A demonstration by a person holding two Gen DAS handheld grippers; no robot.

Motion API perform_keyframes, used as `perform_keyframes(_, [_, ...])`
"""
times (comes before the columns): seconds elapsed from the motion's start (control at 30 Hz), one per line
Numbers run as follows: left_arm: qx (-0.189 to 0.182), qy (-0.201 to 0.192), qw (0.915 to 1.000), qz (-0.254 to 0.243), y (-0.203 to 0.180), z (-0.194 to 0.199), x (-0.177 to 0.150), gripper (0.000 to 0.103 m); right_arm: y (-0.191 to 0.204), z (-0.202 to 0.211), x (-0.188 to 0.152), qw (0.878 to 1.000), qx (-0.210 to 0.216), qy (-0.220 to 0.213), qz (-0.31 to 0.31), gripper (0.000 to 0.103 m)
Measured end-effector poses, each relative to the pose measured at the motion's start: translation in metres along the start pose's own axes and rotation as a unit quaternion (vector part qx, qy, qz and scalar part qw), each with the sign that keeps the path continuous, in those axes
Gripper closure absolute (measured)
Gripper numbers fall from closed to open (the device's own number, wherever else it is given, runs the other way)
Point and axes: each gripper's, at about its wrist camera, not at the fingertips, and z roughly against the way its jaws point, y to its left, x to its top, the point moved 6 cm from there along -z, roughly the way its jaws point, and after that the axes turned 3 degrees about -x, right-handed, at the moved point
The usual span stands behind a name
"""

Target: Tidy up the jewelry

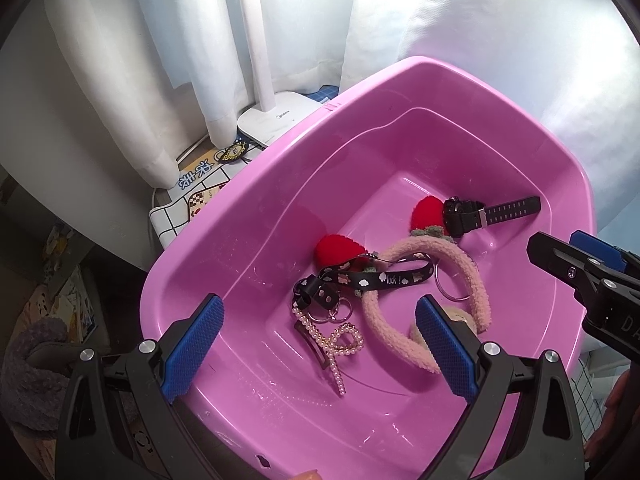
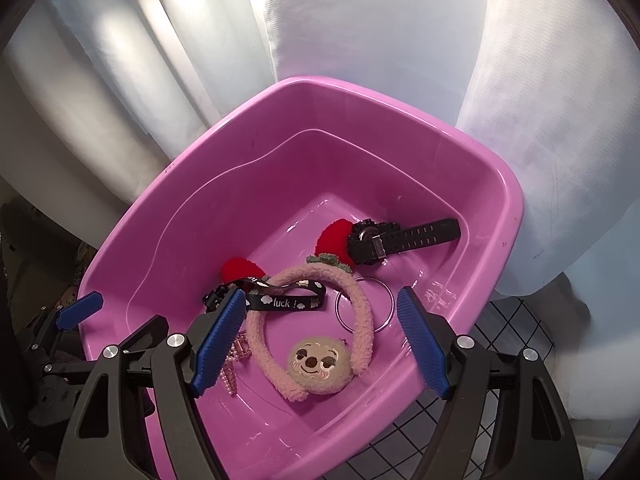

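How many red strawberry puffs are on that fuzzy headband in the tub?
2. One red puff sits at the far end, touching the black watch. The other red puff lies left of it, partly under the black "luck" strap.

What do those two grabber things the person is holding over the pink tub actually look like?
Both look alike. The left gripper and right gripper each have two black plastic fingers, shaped like angular struts with cut-out slots and joined by silver round bolts. Each finger ends in a blue pad with a fine bumpy texture. The right gripper's body shows white lettering, cut off at the picture's edge.

Both wrist views steeply above basin [image 1: 224, 216]
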Motion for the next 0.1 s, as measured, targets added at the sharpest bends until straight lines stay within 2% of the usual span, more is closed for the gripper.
perform_keyframes(0.1, [-0.001, 0.0, 1.0, -0.003, 0.0002, 0.0002, -0.0009, 0.008, 0.0004, 0.0005, -0.001, 1.0, 0.0, -0.001, 0.0, 0.029])
